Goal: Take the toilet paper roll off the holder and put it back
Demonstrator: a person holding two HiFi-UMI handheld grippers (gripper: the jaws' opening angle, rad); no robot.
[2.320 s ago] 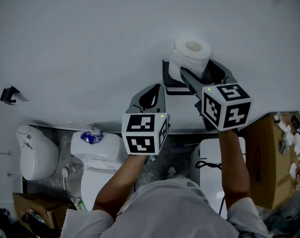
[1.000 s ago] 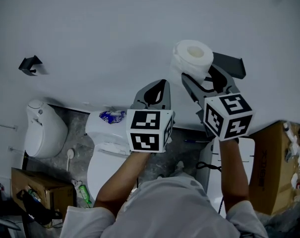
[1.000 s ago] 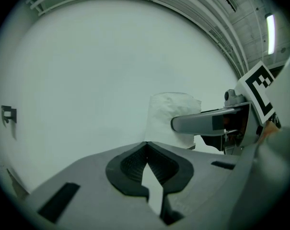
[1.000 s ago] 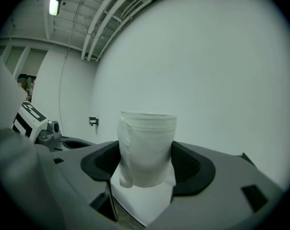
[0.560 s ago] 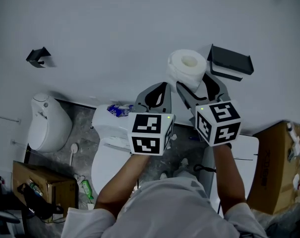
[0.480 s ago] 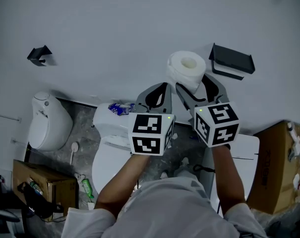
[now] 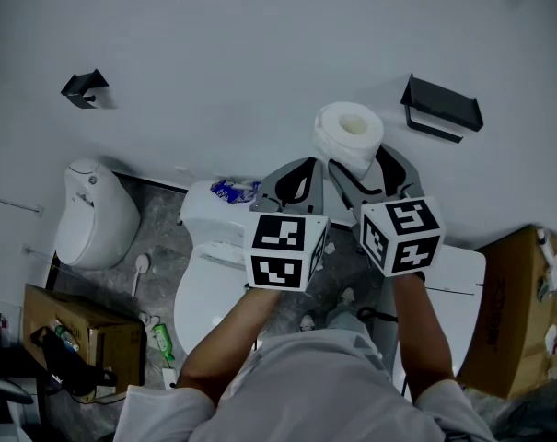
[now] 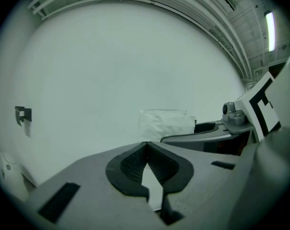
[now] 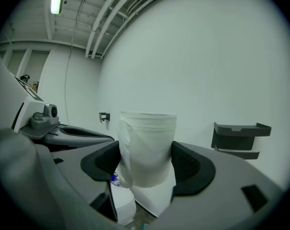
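White bathroom wall fills the background, with the black holder [image 7: 442, 109] mounted bare on it. Your right tool [image 9: 147, 163] clamps the toilet paper roll [image 9: 147, 140] by its sides, clear of the holder and with the core hole upward, probably to keep it steady for refitting. Your left tool [image 8: 145, 143] is closed on nothing, idle alongside. You can't make out the holder's bar, and the jaws hide the roll's base.
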